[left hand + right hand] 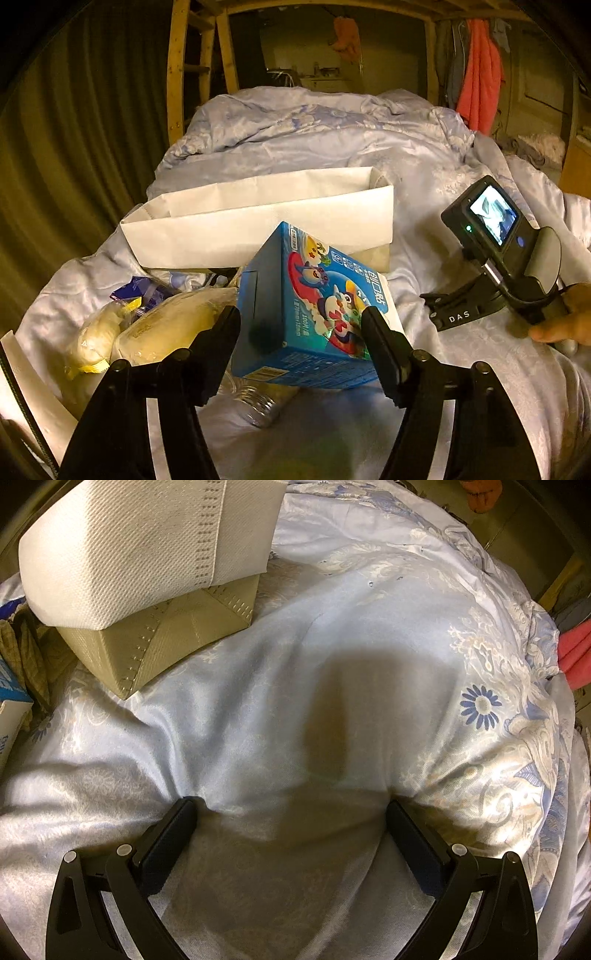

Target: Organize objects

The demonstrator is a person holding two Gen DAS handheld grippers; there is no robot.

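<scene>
My left gripper (301,326) is shut on a blue cartoon-printed box (306,306), held tilted above the bed. Behind it stands an open white fabric bag (258,218). Left of the box lie yellowish packets (166,332), a purple wrapper (140,291) and, under the box, a clear plastic bottle (258,402). My right gripper (291,812) is open and empty, with both fingertips pressed into the quilt (332,646). The right gripper's body and camera (498,251) show at the right of the left wrist view. The white bag (129,546) is at the upper left of the right wrist view.
A pale blue floral quilt (314,129) covers the bed. A wooden bunk frame and ladder (177,74) stand behind, a dark curtain (74,147) to the left, red clothes (480,74) hanging at right. A blue and white box edge (9,701) shows at far left.
</scene>
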